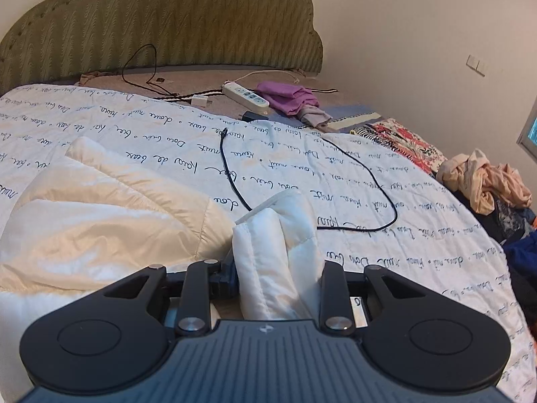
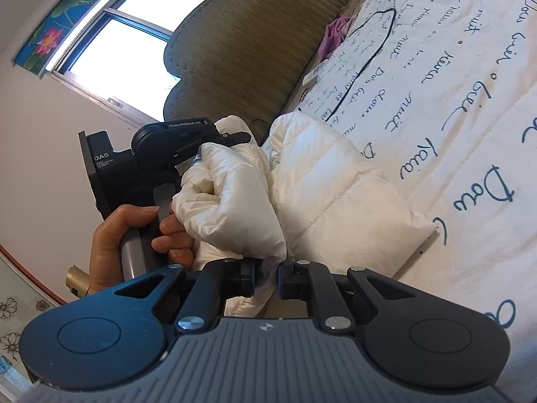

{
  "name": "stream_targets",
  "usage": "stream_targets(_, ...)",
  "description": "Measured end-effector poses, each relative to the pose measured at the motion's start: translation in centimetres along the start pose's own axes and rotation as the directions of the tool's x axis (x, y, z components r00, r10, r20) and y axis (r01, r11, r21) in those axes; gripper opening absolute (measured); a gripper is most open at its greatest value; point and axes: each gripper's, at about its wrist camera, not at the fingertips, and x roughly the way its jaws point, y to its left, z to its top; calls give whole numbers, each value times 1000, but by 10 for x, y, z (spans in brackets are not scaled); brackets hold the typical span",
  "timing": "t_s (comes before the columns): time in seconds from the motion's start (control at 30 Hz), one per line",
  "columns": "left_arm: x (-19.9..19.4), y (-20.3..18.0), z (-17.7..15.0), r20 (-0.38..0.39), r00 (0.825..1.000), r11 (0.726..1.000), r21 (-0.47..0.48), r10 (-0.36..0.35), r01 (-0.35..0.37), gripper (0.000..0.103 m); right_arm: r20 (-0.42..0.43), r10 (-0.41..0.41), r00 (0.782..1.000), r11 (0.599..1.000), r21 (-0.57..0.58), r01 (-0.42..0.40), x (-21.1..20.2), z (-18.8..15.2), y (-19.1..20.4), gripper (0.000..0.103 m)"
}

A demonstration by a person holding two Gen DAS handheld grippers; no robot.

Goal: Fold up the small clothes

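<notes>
Nearest, both grippers are clamped on the same white padded garment (image 1: 100, 221): the left gripper (image 1: 278, 268) pinches a thick folded edge, the right gripper (image 2: 266, 278) pinches a thinner part just beside it. Beyond them, the garment's bulk lies on the bed (image 1: 335, 174), its long axis running away toward the headboard (image 1: 161, 16), so I judge the held edge goes forward over it.

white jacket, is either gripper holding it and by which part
Both. The left gripper clamps a padded fold of the white puffy jacket; the right gripper pinches a thin edge of it. Which part of the garment cannot be told.
</notes>
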Motion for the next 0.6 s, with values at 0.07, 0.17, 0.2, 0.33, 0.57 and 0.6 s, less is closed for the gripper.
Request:
stream_targets(0.07,2,-3,-3,-1,1000,1000,18,8,-8,29,-1,-9,1000,1000,-2,9,0,-2,0,15)
stream_targets(0.17,6,-6,-7,-4,1000,999,40,21,-21,29,-1,-21,1000,1000,-3,21,-2,-3,-1,15)
stream_targets(0.2,8,-8,-9,-4,1000,998,49,26,-25,30,-1,-23,1000,1000,-2,23,-2,-4,-1,15)
stream_targets(0.33,11,-16,-16,8,999,994,101,45,-46,33,-6,-36,999,999,3,36,-3,-4,-3,16)
stream_targets(0.57,17,-26,-25,29,997,982,172,72,-76,41,-12,-61,998,998,1,61,-5,-2,-3,26)
stream_targets(0.6,18,-27,-26,30,997,981,178,73,-77,43,-10,-67,998,998,0,67,-4,-1,-2,28)
